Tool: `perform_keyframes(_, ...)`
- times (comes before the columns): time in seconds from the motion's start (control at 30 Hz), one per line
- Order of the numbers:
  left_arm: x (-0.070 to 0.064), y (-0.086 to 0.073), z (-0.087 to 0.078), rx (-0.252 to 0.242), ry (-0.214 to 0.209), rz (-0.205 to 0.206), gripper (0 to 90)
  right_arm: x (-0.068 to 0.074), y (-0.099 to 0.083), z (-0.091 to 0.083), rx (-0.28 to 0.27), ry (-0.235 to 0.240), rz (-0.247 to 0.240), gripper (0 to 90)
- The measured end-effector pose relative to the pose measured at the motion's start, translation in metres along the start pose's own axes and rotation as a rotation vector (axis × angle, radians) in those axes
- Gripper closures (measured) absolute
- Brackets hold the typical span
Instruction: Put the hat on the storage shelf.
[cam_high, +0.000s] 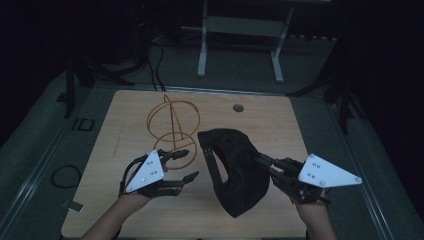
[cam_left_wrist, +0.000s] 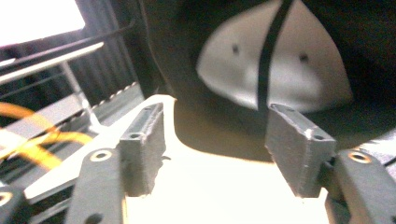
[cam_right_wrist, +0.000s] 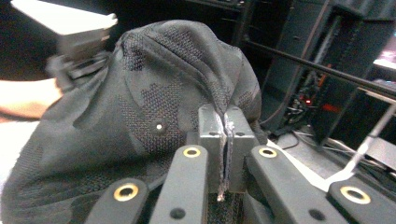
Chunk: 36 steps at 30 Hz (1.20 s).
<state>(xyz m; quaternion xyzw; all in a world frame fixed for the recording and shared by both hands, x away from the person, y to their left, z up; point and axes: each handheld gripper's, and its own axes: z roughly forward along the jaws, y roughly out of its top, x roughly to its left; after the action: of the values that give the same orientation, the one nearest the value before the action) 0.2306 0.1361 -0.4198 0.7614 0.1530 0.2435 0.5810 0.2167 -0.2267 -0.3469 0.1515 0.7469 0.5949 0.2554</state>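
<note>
The cap (cam_right_wrist: 140, 116) is showing as black knitted cloth, matt, with a mesh-like weave and stitched seams; its pale lining (cam_left_wrist: 275, 70) is looking smooth. The table (cam_high: 125, 130) is showing a light, matt wood grain. The stand (cam_high: 172, 130) is looking like thin orange wire. The jaws are wearing grey, rough-textured pads (cam_left_wrist: 299, 144).

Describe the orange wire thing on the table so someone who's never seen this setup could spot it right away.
Start at the wooden table, then look to its far left part, just beyond the left gripper. There stands the orange wire stand, thin hoops joined around an upright stem. Unlike the black cap beside it, pinched by the right gripper, it is an open, see-through frame.
</note>
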Motion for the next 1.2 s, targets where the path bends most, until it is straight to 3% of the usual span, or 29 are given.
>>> perform_keyframes(0.13,0.003,-0.011,-0.017,0.025,0.051,-0.049,27.1,-0.012,0.011,0.013,-0.001,-0.049,-0.004,88.3)
perform_keyframes(0.3,-0.002,-0.03,-0.034,0.033,0.149,-0.111,6.0,-0.026,0.027,0.041,0.005,-0.09,0.004,88.3)
perform_keyframes(0.4,-0.003,-0.046,-0.048,0.033,0.207,-0.162,2.7,-0.033,0.035,0.058,0.018,-0.116,-0.002,88.3)
perform_keyframes(0.63,-0.012,-0.077,-0.069,0.02,0.307,-0.21,2.7,-0.051,0.046,0.109,0.065,-0.153,0.016,88.2)
perform_keyframes(0.87,-0.02,-0.104,-0.076,0.037,0.375,-0.22,2.8,-0.055,0.055,0.154,0.13,-0.12,0.008,88.2)
perform_keyframes(0.93,-0.02,-0.108,-0.077,0.046,0.372,-0.244,2.8,-0.055,0.057,0.166,0.153,-0.11,0.003,88.2)
perform_keyframes(1.03,-0.021,-0.111,-0.078,0.058,0.372,-0.228,2.8,-0.054,0.058,0.181,0.19,-0.083,-0.003,88.1)
perform_keyframes(1.2,-0.02,-0.114,-0.078,0.061,0.37,-0.24,4.1,-0.05,0.058,0.201,0.223,-0.032,0.001,88.1)
